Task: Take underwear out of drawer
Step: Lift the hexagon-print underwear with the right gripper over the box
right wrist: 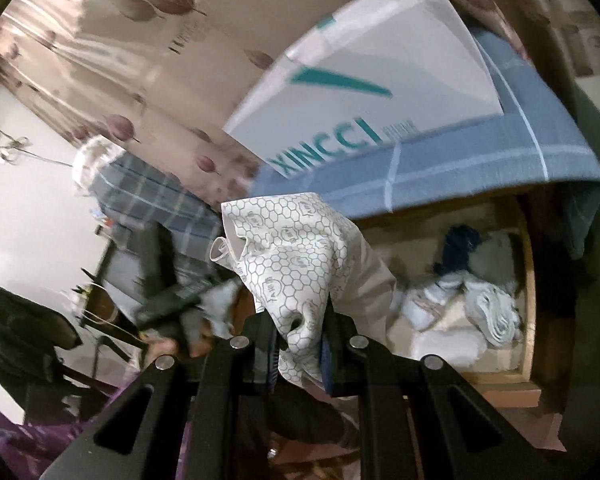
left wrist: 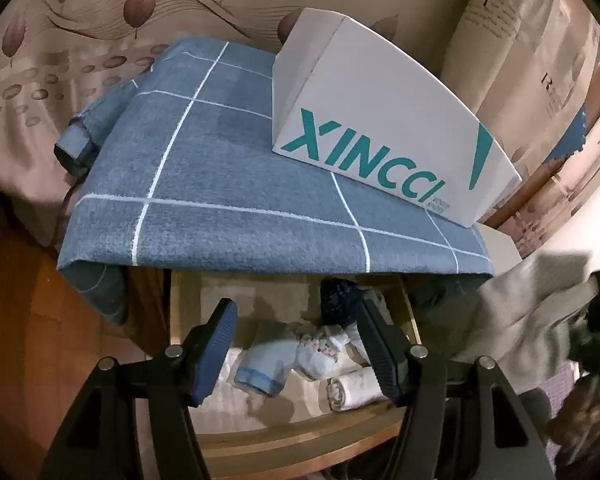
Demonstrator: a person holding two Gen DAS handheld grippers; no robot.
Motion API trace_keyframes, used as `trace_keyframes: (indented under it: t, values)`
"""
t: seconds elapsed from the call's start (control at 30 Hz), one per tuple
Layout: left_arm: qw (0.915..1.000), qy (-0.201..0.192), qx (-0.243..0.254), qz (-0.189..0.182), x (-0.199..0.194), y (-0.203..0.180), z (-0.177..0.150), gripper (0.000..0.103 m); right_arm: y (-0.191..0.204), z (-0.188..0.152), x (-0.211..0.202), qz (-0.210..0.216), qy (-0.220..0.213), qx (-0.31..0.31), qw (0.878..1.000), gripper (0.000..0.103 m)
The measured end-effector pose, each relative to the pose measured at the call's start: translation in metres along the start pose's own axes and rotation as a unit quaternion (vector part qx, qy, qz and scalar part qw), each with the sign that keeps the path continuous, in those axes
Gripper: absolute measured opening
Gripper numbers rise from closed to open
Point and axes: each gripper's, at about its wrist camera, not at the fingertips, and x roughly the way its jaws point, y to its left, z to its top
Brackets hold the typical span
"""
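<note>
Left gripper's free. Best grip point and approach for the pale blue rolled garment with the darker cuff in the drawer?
Grip the pale blue rolled garment across its middle, coming from above with the open left gripper. It lies on its side in the open wooden drawer, the roll's top exposed; neighbouring rolls crowd its right end.

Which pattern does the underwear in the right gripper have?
White underwear printed with a grey honeycomb pattern, clearest in the right wrist view.
</note>
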Motion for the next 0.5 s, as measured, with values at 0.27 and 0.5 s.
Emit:
trace_keyframes:
  t: [0.27,0.5]
  values:
    - [1.0000,0.009,0.002,-0.003,0.001,0.000,0.000,0.064,0.036,0.043,-0.027,0.038,-0.039,0.001,0.998,0.015]
    - [0.9999,0.015,0.005,-0.004,0.002,0.000,0.000,0.064,0.062,0.104,-0.039,0.042,-0.078,-0.010,0.996,0.015]
